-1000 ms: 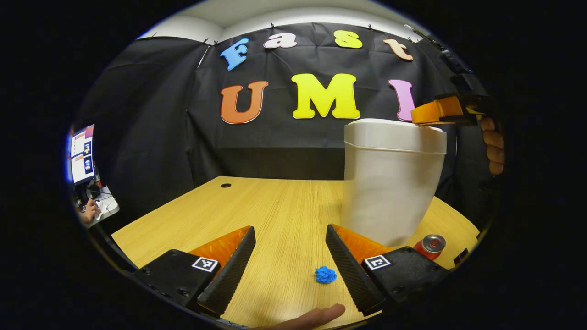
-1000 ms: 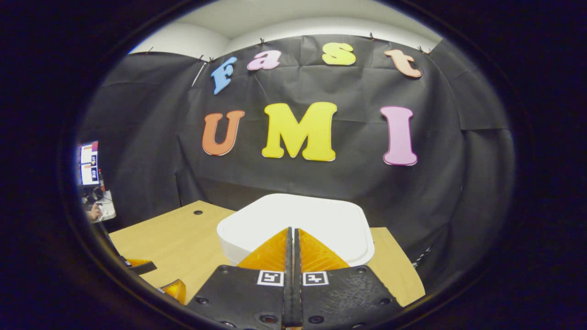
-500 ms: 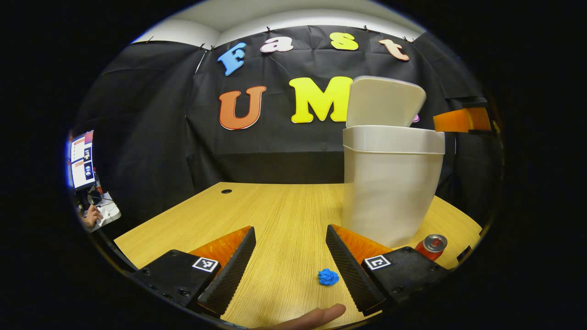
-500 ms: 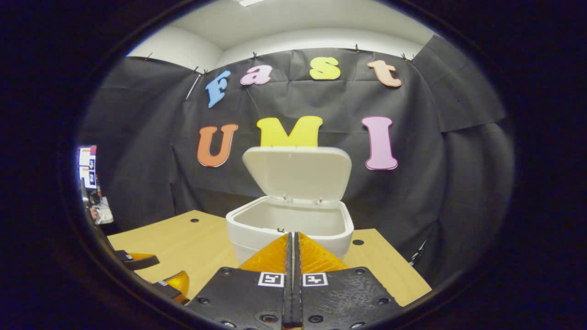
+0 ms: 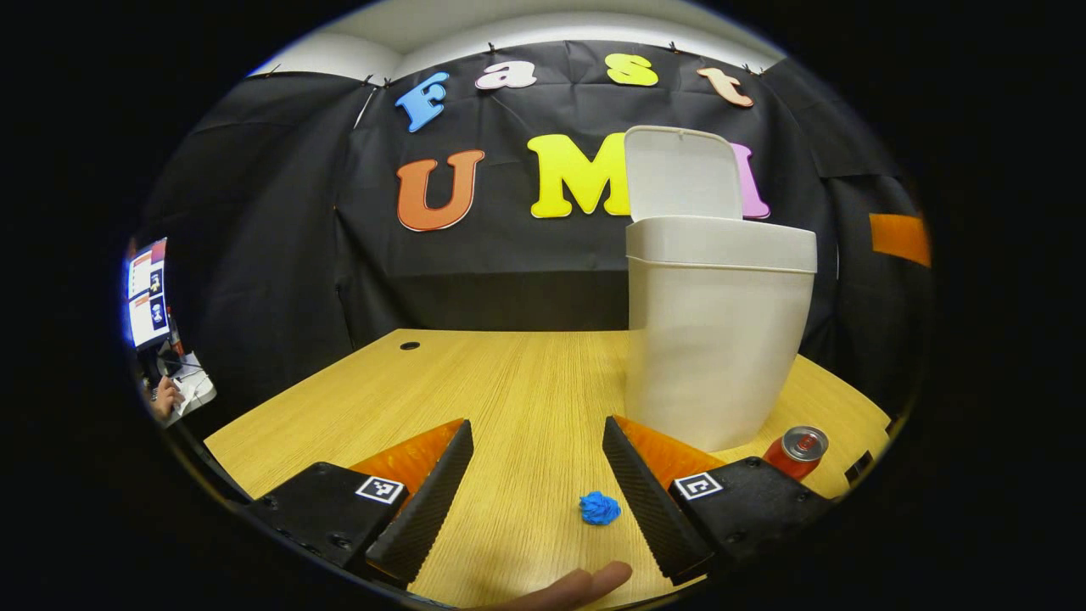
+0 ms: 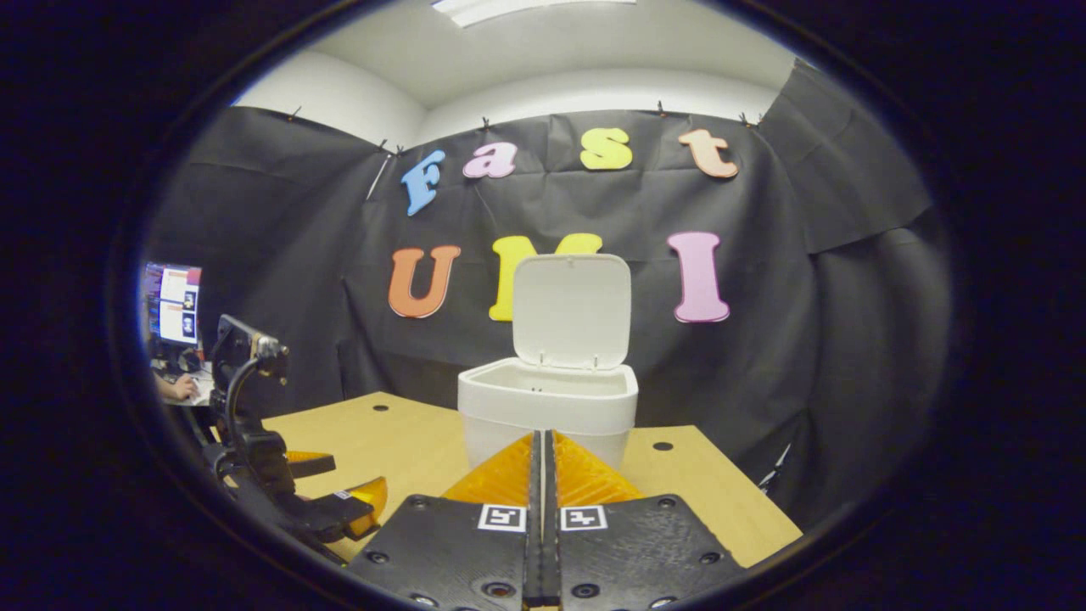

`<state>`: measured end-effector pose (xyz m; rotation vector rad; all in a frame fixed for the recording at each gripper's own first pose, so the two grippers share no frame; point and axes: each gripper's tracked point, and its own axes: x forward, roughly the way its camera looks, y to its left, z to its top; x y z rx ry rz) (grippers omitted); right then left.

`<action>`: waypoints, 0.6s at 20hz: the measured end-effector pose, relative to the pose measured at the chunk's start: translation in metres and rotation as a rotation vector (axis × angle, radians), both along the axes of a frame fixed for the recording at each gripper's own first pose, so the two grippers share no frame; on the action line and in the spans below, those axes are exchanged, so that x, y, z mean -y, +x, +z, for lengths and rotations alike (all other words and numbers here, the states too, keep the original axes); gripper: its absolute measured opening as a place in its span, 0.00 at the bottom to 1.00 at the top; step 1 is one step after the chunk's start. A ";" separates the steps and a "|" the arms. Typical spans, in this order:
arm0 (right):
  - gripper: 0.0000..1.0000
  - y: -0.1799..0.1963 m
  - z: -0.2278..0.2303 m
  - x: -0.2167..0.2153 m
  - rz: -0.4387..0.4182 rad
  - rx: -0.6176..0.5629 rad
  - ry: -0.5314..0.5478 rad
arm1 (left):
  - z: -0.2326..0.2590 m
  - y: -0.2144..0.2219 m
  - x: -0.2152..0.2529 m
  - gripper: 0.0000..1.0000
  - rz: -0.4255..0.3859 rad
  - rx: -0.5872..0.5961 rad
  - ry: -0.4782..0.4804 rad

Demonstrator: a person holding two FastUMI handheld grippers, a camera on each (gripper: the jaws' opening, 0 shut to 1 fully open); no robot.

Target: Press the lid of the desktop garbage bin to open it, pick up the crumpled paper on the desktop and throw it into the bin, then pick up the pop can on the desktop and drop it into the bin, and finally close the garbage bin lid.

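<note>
- The garbage bin stands upright on the table, at about 2 o'clock from the left hand-held gripper; its lid is swung up and stands nearly vertical behind the open mouth.
- In the right gripper view the garbage bin sits dead ahead at 12 o'clock, lid raised, pale interior showing.
- Left hand-held gripper: fingers spread wide apart, nothing between them, low over the table.
- The crumpled paper, a small blue wad, lies on the table just inside that gripper's right finger, apart from it.
- The pop can stands near the bin's base, at about 4 o'clock from it.
- Right hand-held gripper: fingers pressed together, holding nothing, short of the bin's front.
- A fingertip shows at 6 o'clock in the left gripper view.
</note>
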<state>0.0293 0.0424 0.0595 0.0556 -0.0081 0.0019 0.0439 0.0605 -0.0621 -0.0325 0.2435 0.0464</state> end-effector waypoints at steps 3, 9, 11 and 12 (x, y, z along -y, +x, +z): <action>0.17 -0.016 -0.009 -0.006 0.041 0.007 0.022 | -0.016 0.003 0.007 0.99 -0.001 -0.043 -0.008; 0.83 -0.022 -0.029 -0.007 0.032 -0.019 0.013 | -0.066 0.008 0.045 0.99 -0.098 -0.193 -0.054; 0.98 -0.019 -0.039 -0.007 0.016 -0.054 -0.001 | -0.082 0.007 0.047 1.00 -0.109 -0.244 -0.062; 0.98 -0.018 -0.044 -0.010 0.017 -0.068 -0.001 | -0.085 0.006 0.046 1.00 -0.109 -0.257 -0.059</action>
